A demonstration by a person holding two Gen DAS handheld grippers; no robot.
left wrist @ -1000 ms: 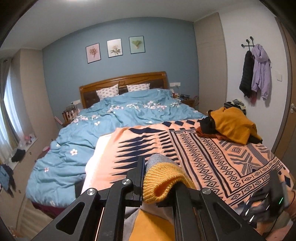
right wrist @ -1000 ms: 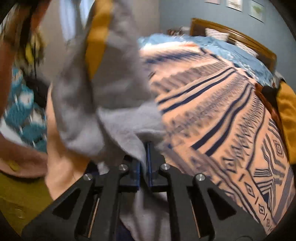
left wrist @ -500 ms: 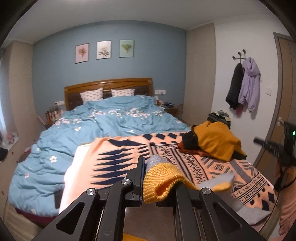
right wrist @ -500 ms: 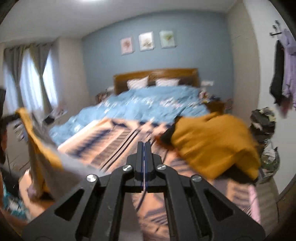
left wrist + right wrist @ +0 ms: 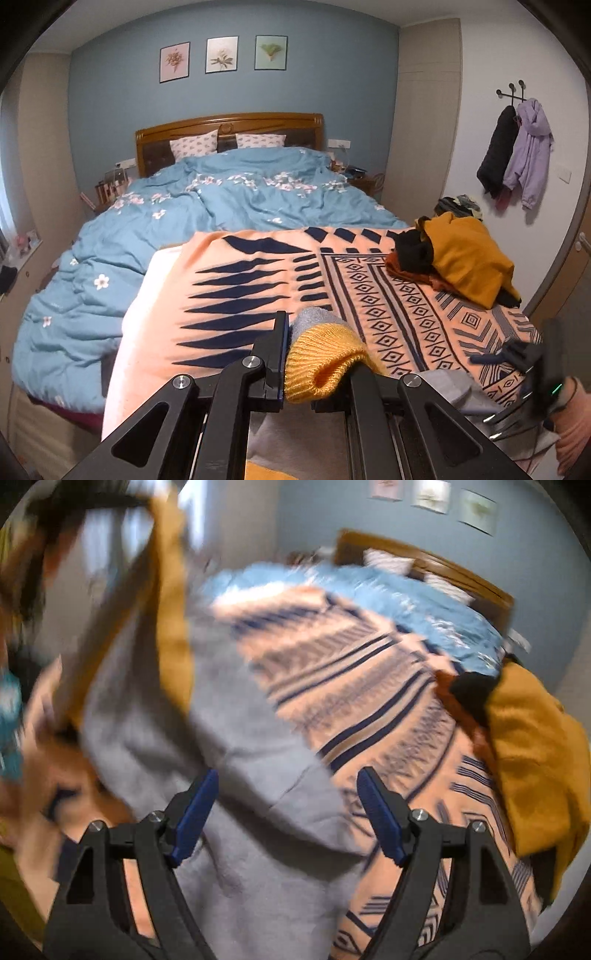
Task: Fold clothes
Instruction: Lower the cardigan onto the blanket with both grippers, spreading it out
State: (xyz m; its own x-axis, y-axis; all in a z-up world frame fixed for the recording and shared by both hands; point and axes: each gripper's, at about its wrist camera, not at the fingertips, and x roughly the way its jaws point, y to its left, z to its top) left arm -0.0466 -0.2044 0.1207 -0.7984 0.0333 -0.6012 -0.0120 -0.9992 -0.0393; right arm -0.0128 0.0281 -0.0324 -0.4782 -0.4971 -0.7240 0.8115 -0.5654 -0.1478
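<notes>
Patterned blanket (image 5: 369, 295) carries the work: your left gripper (image 5: 317, 365) clamps the grey-and-yellow garment's (image 5: 236, 768) cuff; your right gripper (image 5: 286, 812), jaws just opened, straddles it ungripped. Folding barely begun; pile (image 5: 465, 262) waits beside.

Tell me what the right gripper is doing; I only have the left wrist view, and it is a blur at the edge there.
Observer: The right gripper is open. Its jaws have just been opening, and the grey garment shows between them with the pads clear of it.
Operator: I see only a yellow cuff pinched in the left gripper. Any more yellow on that garment?
Observer: Yes, a mustard strip runs along the grey cloth's edge toward the upper left.
</notes>
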